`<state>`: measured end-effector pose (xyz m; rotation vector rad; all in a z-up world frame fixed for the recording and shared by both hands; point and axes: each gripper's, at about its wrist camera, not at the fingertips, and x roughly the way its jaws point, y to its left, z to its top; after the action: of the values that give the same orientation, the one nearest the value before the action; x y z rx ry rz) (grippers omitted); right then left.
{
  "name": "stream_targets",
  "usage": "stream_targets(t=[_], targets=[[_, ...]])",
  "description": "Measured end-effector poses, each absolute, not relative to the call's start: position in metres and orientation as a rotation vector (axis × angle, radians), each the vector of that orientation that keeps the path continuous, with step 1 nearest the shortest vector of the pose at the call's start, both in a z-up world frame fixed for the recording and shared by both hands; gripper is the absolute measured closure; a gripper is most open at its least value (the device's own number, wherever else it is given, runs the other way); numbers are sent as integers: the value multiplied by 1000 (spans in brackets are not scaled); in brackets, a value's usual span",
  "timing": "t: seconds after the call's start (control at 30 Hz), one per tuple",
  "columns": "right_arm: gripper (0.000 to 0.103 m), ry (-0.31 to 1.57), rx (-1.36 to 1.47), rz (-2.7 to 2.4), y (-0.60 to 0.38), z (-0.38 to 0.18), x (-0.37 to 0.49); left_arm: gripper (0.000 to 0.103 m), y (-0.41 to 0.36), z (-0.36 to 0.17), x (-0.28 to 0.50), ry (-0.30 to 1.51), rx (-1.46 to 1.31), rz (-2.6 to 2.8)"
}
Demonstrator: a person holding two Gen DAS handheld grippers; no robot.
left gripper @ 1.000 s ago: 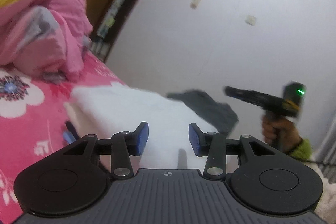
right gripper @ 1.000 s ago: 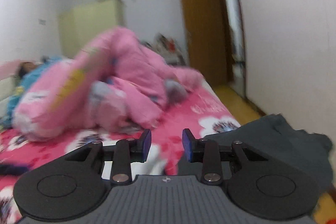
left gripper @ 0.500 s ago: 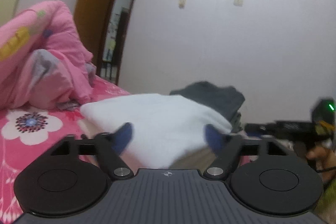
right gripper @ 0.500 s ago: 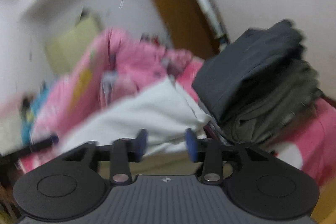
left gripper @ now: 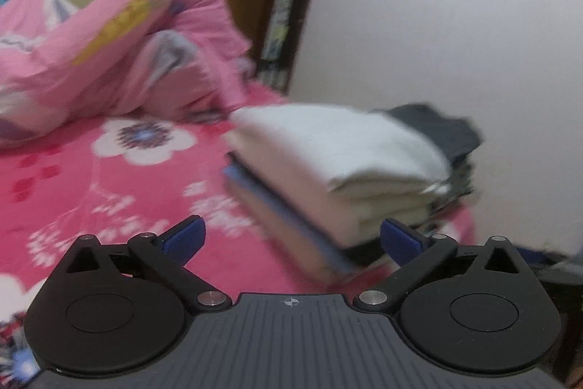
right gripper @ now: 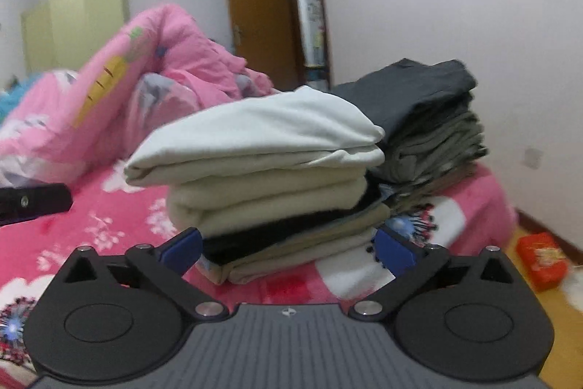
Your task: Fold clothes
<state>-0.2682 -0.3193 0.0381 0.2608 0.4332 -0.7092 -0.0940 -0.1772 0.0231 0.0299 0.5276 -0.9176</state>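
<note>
- The folded clothes sit in two piles on the pink floral bed (right gripper: 109, 236): a near stack (right gripper: 277, 177) topped by a pale folded garment (right gripper: 255, 130) over cream, black and beige layers, and just behind it a dark grey and olive pile (right gripper: 433, 119) near the wall.
- The layers lie squared on one another, seemingly so the piles stay compact at the bed's corner, well apart from the bunched pink quilt (right gripper: 153, 68).
- The right gripper (right gripper: 288, 248) faces the near stack low at its base, blue pads spread wide, holding nothing.
- The left gripper (left gripper: 291, 237) is likewise spread wide and empty, its view of the stack (left gripper: 339, 166) blurred.
- Both sets of tongs stand clear of the cloth, which fits either a garment just set down or a reach for the stack; the pictures do not settle which.
- Compared with a second ago, both grippers' fingers are much farther apart, and the right camera has swung from the quilt to face the stack squarely.
</note>
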Motion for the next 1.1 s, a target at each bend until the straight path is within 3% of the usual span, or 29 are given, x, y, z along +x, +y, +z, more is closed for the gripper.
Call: stream_targets(t=[0.27, 1.1], targets=[[0, 486, 341, -782, -299, 39, -259, 0, -166, 17, -76, 613, 80, -787], [0, 493, 313, -902, -289, 45, -240, 0, -162, 17, -79, 583, 175, -710]])
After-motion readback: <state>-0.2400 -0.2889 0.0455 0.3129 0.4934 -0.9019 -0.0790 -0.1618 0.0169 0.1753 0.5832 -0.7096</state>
